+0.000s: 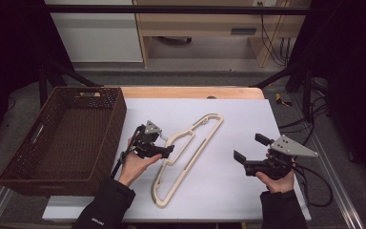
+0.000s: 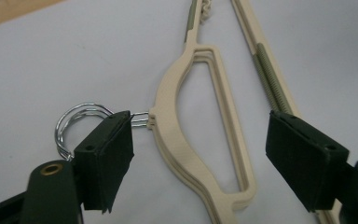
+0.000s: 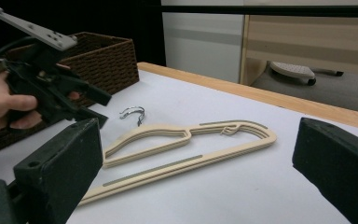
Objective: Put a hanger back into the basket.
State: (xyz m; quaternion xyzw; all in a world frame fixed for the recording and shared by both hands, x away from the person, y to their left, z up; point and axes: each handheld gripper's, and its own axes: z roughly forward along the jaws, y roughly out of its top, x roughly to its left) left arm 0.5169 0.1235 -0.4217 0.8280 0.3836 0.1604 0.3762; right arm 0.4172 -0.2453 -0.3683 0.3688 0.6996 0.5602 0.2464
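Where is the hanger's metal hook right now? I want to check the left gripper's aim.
In the left gripper view the hook lies on the white sheet, beside the left jaw; the hanger sits between the open jaws.

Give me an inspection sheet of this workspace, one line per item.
Surface: white sheet over a wooden table.
Job's things: stacked cream hangers lying flat, metal hooks toward the basket.
Clutter: empty brown wicker basket at the left edge.
Grippers: left gripper open, jaws straddling the hangers' neck, pads not touching; right gripper open, holding nothing.
Cables: black cable trailing from the right gripper.
Surroundings: wooden furniture and grey floor behind.
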